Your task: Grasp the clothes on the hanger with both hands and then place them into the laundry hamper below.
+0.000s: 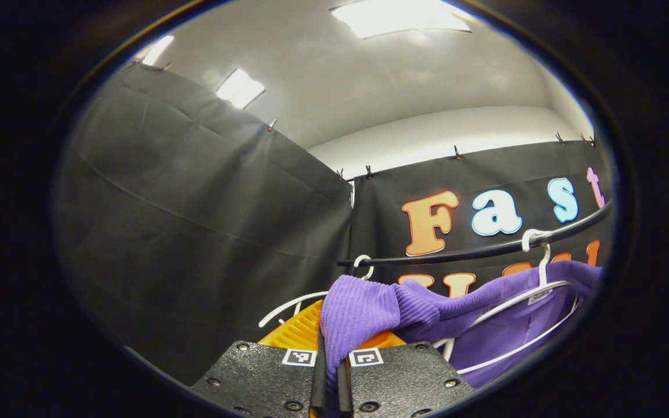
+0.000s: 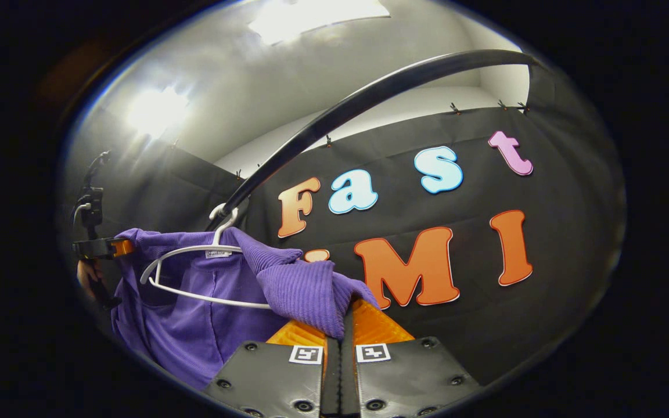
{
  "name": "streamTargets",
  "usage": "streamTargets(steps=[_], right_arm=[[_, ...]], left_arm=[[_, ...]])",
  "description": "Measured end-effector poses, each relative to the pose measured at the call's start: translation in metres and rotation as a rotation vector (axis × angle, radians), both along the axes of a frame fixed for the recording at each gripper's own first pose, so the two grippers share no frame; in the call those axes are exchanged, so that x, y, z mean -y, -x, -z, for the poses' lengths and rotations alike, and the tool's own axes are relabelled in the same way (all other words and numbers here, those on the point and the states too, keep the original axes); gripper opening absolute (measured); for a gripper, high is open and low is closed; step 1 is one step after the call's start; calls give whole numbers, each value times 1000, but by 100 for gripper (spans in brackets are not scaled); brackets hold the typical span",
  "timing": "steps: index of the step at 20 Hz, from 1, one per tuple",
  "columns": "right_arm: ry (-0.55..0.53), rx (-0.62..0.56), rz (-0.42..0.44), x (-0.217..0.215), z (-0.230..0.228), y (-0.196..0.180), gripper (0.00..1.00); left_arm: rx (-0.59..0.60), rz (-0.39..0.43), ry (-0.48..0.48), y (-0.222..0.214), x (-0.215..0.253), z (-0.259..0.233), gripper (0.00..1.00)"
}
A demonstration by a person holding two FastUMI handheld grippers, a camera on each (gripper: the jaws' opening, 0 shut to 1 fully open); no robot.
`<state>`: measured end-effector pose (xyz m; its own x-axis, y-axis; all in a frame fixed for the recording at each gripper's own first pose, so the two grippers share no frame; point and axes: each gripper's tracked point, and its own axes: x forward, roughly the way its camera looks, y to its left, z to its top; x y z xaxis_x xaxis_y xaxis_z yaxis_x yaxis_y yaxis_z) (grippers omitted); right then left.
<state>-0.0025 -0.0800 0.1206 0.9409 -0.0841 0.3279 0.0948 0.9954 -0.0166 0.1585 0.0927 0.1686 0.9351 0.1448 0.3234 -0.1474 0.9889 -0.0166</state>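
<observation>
purple sweater [image 1: 369, 310] hangs from a white hanger [image 1: 535, 293] whose hook sits over the black rail [image 1: 485, 251], and both tools have hold of it. in the left gripper view the left gripper [image 1: 330, 371] is clenched on a ribbed fold of the sweater, the cloth pinched between its two fingers and bunched up just above them; the rest of the sweater stretches away from that fold toward the hanger, below the rail. a second white hanger [image 1: 288, 306] with its hook on the rail shows just behind the bunched cloth, near the rail's end

in the right gripper view the right gripper [image 2: 337, 348] is clenched too, its fingers pressed together on another ribbed fold of the sweater [image 2: 305, 290], which humps over their tips. from there the sweater runs across to the hanger [image 2: 195, 273], still draped on it under the rail [image 2: 363, 98], and its body hangs down below the hanger's lower bar. beyond the sweater's far edge, well away from the rail's hook, the other tool [image 2: 99, 247] shows with a hand [image 2: 87, 278] holding it
</observation>
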Motion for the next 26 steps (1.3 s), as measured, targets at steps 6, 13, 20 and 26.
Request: streamTargets(steps=[6, 13, 20, 26], right_arm=[[13, 6, -19, -13, -5, 2, 7], [41, 18, -8, -20, -15, -2, 7], [73, 51, 86, 14, -33, -11, 7], [64, -6, 201, 67, -17, -38, 7]], left_arm=[[-133, 64, 14, -53, -15, 59, 10], [-286, 95, 39, -43, 2, 171, 7], [-373, 142, -6, -6, 40, 228, 7], [-376, 171, 26, 23, 56, 231, 7]])
